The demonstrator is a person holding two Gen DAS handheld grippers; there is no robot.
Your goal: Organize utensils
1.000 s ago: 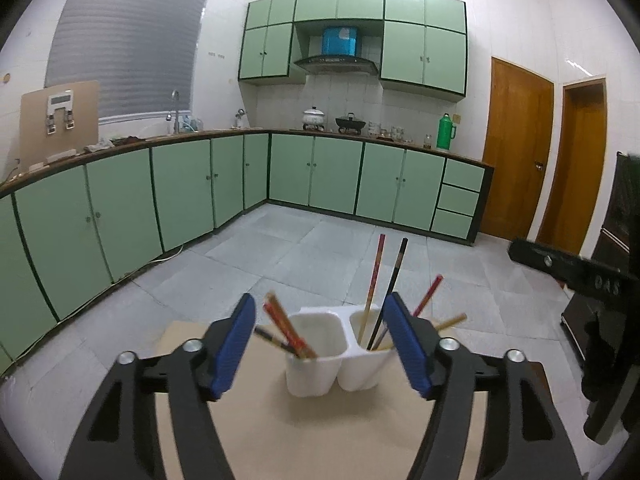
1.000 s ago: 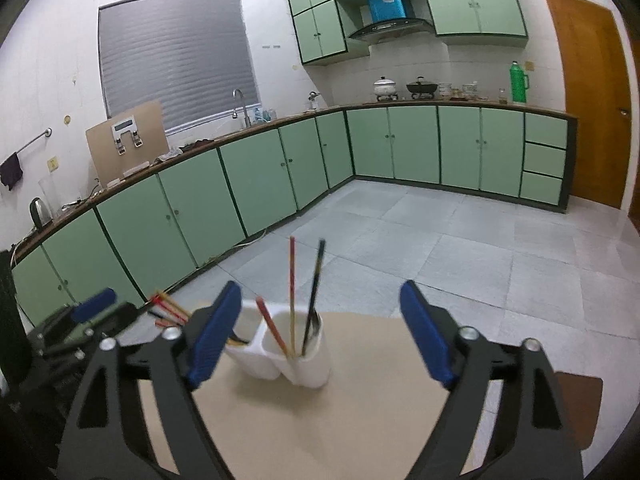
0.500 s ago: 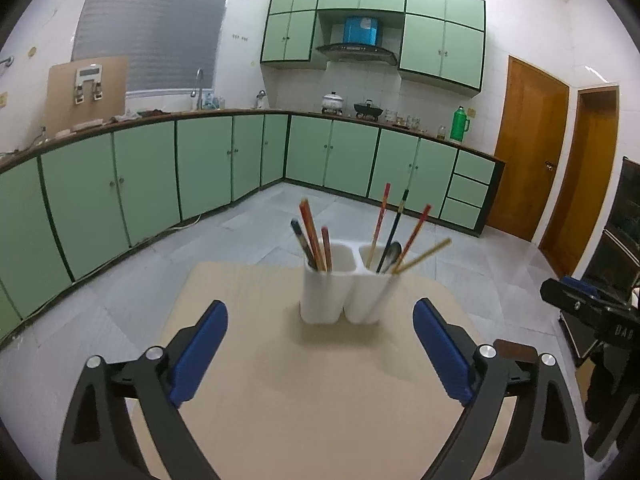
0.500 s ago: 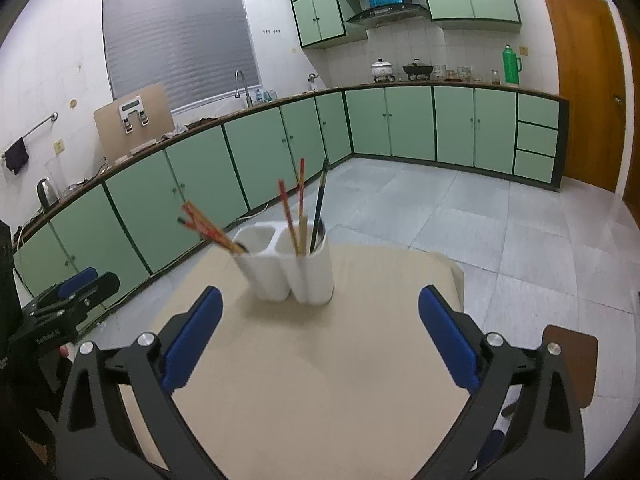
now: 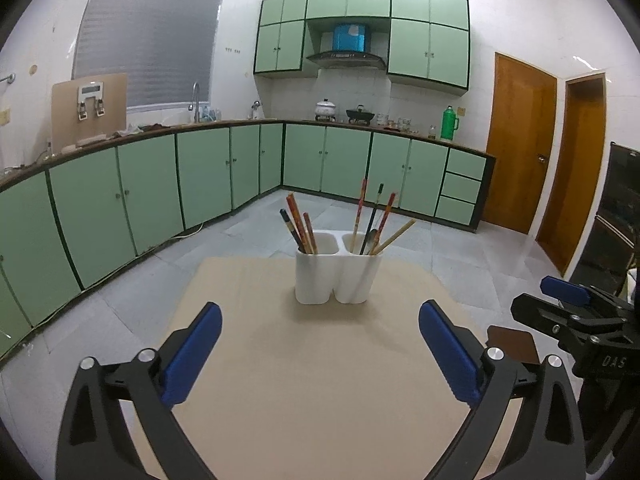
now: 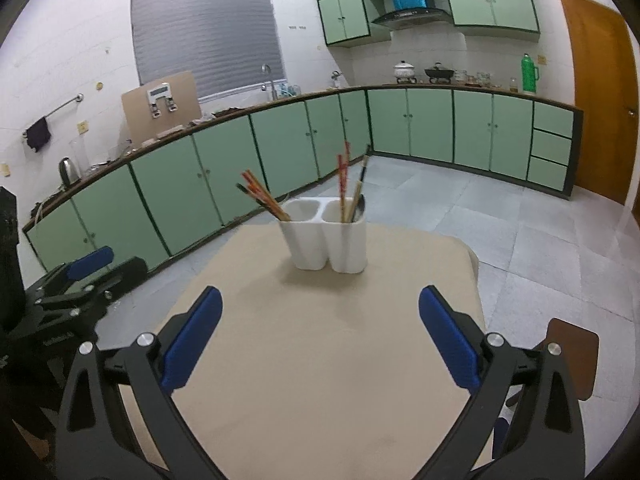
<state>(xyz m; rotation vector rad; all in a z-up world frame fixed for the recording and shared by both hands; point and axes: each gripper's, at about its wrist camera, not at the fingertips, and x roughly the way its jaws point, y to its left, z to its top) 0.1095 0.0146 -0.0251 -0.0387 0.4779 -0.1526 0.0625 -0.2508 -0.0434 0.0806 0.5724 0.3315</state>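
2 compartments in the white holder, standing upright on the beige table, towards its far side: chopsticks lean in its left compartment, more chopsticks and a spoon in the right. Left gripper gapes wide, holding nothing. Right gripper likewise spread and bare, well short of the holder. Green cabinets behind.

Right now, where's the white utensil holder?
In both wrist views the white utensil holder stands upright on the far middle of the beige table, ahead of both open grippers and touching neither.
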